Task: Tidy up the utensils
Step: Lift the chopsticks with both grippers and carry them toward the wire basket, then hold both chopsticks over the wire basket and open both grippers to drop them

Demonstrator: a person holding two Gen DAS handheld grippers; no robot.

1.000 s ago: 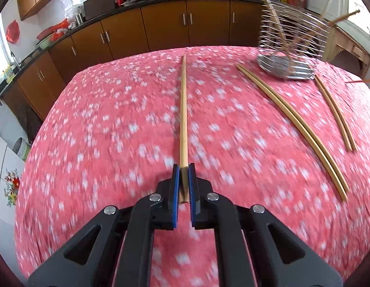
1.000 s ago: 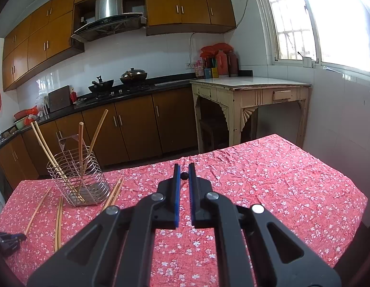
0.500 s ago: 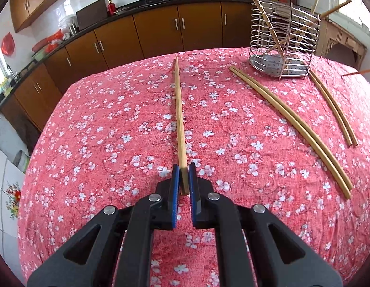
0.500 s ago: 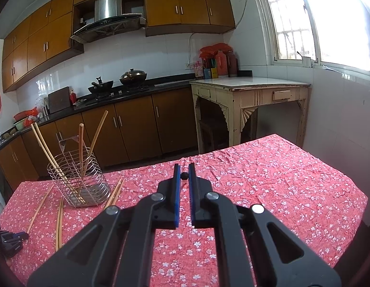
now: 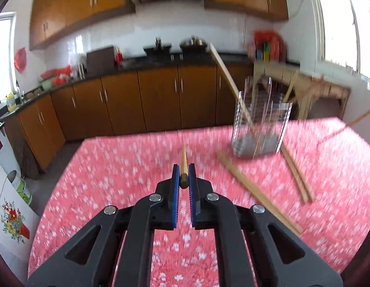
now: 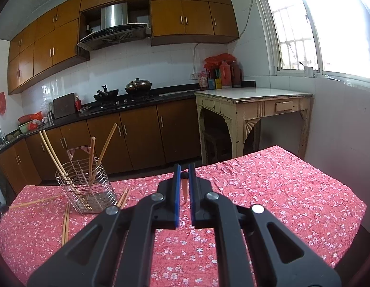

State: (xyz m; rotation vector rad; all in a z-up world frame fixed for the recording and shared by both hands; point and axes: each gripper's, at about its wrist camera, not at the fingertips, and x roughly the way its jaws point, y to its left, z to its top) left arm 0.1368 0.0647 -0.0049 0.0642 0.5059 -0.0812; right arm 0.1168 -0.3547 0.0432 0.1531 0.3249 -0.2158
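- The left gripper (image 5: 184,175) is clamped on the near end of a wooden chopstick (image 5: 184,160). The stick runs forward from the blue pads (image 5: 176,179) at frame centre and appears to be clear of the red floral tablecloth (image 5: 113,179).
- Handling judgement: the chopstick is probably light, stiff and smooth. Held by one end, the long free length is likely to swing or pivot in the pads. A hold nearer mid-length would steady it. The end hold, however, leaves the tip free to drop into the holder.
- The right gripper (image 6: 184,189) is closed. A small dark-tipped reddish piece (image 6: 185,181) shows between its pads; what it is cannot be told.
- The left wrist view alone shows the grip itself. It is motion-blurred. It places the wire utensil holder (image 5: 261,129) at centre right, with a loose pair of chopsticks (image 5: 251,189) on the cloth below it and another pair (image 5: 296,174) further right.
- The right wrist view alone is sharp. It shows the wire utensil holder (image 6: 85,186) at lower left with several chopsticks (image 6: 91,160) standing tilted inside. More sticks (image 6: 65,222) lie flat beside its base.
- The right wrist view also shows the held chopstick (image 6: 34,202) at the left edge, near the holder.
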